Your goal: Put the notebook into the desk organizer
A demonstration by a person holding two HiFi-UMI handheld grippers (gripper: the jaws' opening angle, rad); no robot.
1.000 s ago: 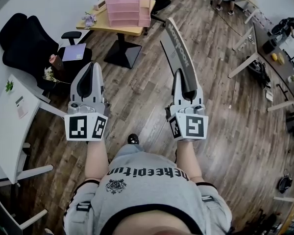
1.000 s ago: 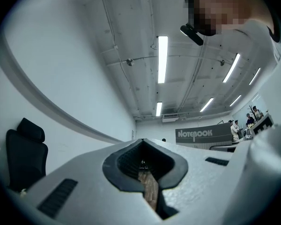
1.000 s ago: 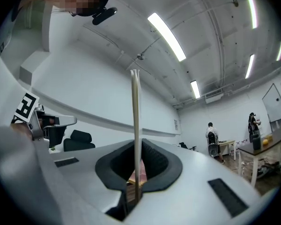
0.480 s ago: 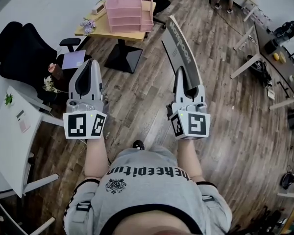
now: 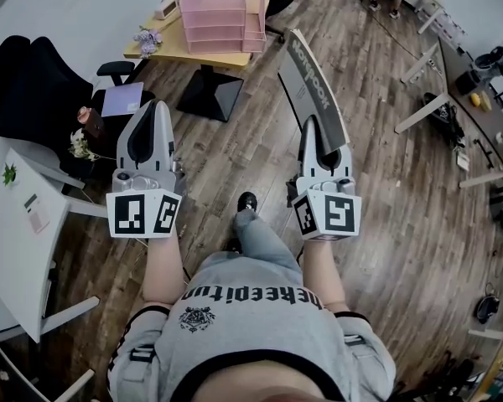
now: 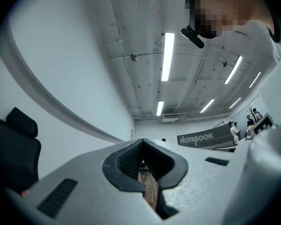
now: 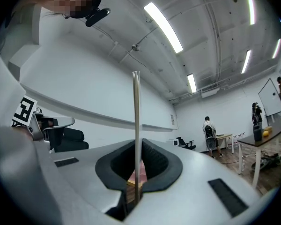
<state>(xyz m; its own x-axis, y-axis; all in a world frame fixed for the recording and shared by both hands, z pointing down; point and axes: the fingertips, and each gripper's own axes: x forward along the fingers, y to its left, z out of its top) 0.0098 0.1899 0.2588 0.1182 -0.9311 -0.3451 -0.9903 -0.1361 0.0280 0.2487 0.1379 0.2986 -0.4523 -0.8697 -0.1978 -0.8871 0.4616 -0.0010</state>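
Observation:
A thin grey notebook [image 5: 312, 78] printed "Notebook" stands on edge in the air, with my right gripper [image 5: 311, 124] shut on its near end. From the right gripper view the notebook [image 7: 136, 121] shows edge-on as a thin upright line clamped between the jaws of that gripper [image 7: 136, 143]. My left gripper [image 5: 161, 107] is level with it on the left, jaws together and holding nothing; its tips [image 6: 143, 141] meet, and the notebook [image 6: 201, 138] shows off to the right. The pink desk organizer [image 5: 216, 11] stands on a wooden desk [image 5: 222, 56] ahead, well beyond both grippers.
A black office chair [image 5: 29, 78] with a purple item [image 5: 121, 99] on its seat stands at the left, near a white table [image 5: 21, 224]. My leg and black shoe [image 5: 247, 201] are stepping forward on the wood floor. More desks [image 5: 448, 65] stand at the right, a person [image 7: 210, 133] beyond.
Both grippers have travelled forward with me towards the desk, keeping their pose. A leg and shoe have swung forward between them. The notebook stays clamped in the right gripper.

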